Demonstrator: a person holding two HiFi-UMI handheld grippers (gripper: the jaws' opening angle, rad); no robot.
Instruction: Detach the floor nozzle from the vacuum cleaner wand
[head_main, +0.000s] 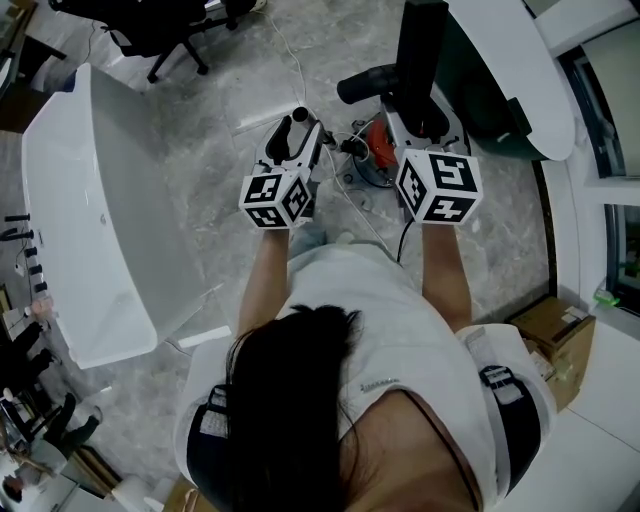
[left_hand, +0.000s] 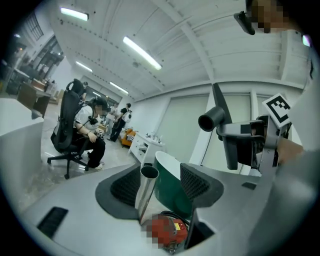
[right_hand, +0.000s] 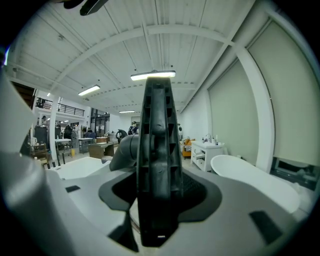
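Observation:
My right gripper (head_main: 425, 115) is shut on the black floor nozzle (head_main: 420, 55), which stands upright on its edge. In the right gripper view the nozzle (right_hand: 156, 165) fills the gap between the pads, and its elbow neck (right_hand: 122, 152) points left with nothing plugged into it. The silver wand (left_hand: 145, 192) rises between the jaws of my left gripper (left_hand: 160, 185), open end upward, close to the left pad and apart from the right one. That gripper (head_main: 298, 125) is open. The red vacuum body (head_main: 378, 150) lies on the floor below both grippers.
A white bathtub (head_main: 90, 220) stands at the left, and a green-sided tub (head_main: 500, 80) at the upper right. Cables (head_main: 350, 190) trail over the marble floor. An office chair (head_main: 170, 30) is at the far left, a cardboard box (head_main: 555, 335) at the right.

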